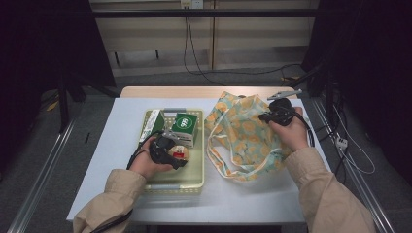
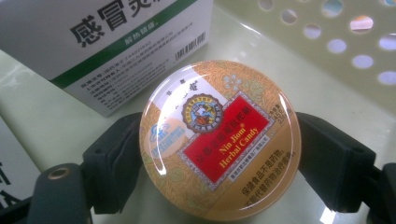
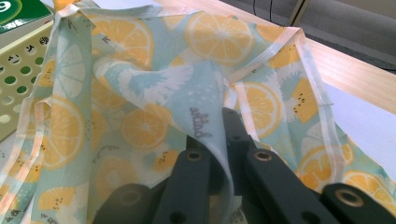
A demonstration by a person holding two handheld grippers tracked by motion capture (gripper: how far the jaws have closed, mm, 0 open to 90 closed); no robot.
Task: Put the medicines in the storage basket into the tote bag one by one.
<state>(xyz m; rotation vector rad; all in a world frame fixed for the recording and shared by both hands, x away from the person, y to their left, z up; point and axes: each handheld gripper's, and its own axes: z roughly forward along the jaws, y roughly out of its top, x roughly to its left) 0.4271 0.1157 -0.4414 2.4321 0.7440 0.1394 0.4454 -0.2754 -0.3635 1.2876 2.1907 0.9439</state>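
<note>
A round gold and red herbal candy tin [image 2: 219, 140] lies flat on the floor of a pale yellow-green basket [image 1: 172, 187]. My left gripper [image 2: 218, 154] reaches into the basket [image 2: 327, 88] with one black pad against each side of the tin [image 1: 181, 154]. To the right, a light blue cloth bag [image 1: 243, 138] printed with lemon slices lies crumpled on the table. My right gripper [image 1: 266, 116] is shut on a fold of the bag's upper edge [image 3: 140, 93], and the thin fabric drapes over its closed jaws [image 3: 219, 135].
A white and green medicine box [image 2: 93, 42] stands just behind the tin. A green box [image 1: 186, 125] and a white box [image 1: 153, 124] fill the basket's far end. The white table sheet [image 1: 111, 145] ends at a wooden strip [image 1: 194, 91].
</note>
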